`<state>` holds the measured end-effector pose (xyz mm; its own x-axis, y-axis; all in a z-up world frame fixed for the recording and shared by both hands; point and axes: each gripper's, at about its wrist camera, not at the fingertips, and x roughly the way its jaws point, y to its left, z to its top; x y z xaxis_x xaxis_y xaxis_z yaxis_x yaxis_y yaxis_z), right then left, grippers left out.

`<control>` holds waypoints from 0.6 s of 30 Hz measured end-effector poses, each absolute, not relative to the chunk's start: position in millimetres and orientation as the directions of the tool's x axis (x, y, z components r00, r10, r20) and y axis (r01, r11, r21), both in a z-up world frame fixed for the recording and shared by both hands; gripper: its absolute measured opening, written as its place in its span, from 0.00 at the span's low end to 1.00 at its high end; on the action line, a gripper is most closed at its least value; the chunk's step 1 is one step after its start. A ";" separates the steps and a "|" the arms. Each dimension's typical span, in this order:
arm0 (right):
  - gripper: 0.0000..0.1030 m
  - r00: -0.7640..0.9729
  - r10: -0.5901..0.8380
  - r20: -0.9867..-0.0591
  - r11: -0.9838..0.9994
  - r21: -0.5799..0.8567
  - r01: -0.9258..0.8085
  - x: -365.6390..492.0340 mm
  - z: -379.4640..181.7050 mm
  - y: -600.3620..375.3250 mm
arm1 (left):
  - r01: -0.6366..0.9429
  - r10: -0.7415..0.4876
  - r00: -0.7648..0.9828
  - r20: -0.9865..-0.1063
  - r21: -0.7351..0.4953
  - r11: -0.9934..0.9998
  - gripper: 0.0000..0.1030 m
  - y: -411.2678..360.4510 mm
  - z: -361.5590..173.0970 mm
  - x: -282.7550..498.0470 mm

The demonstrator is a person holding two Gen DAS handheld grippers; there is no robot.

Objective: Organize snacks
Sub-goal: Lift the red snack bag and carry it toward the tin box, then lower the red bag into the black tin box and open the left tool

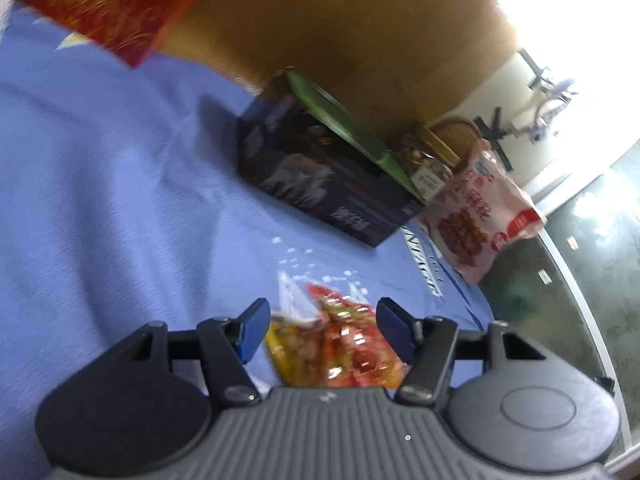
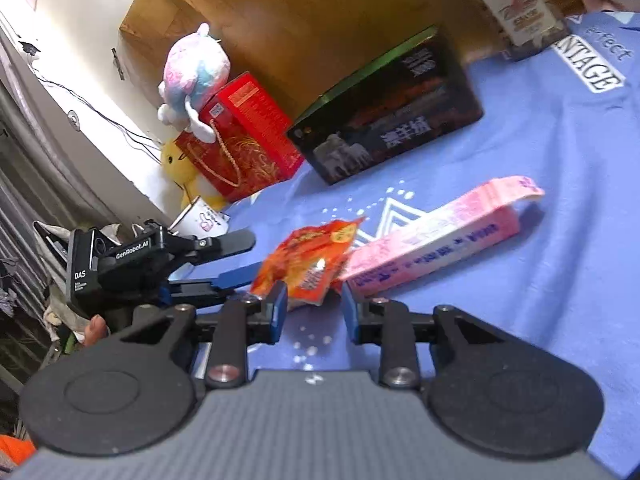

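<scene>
We lose the jar [image 2: 516, 4] at the top edge; motion blurs the black box [image 1: 320, 176]; the red bag [image 1: 116, 4] is cropped.

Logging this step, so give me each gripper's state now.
Left gripper: open, jaws either side of the orange snack packet, not clamped.
Right gripper: open, holding nothing, near the same packet.

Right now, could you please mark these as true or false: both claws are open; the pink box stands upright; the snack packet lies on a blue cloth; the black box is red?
1. Both the left claw and the right claw are open. True.
2. The pink box stands upright. False: it lies flat.
3. The orange snack packet lies on the blue cloth. True.
4. The box near the nut jar is red. False: that black box is dark.
</scene>
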<state>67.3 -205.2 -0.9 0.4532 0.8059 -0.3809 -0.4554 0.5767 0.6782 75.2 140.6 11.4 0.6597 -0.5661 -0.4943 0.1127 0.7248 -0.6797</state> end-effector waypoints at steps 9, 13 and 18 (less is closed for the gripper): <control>0.09 0.486 0.763 -0.427 0.644 0.573 -0.508 75.3 14.0 -192.5 | 0.191 -0.571 0.616 -0.542 -0.601 0.776 0.30 116.1 29.9 92.9; 0.09 0.524 0.757 -0.392 0.650 0.536 -0.539 89.3 34.8 -189.5 | 0.208 -0.554 0.666 -0.500 -0.588 0.782 0.30 114.7 57.2 113.2; 0.09 0.607 0.721 -0.335 0.687 0.460 -0.563 131.9 60.2 -180.7 | 0.227 -0.497 0.740 -0.453 -0.527 0.819 0.31 105.1 91.4 161.3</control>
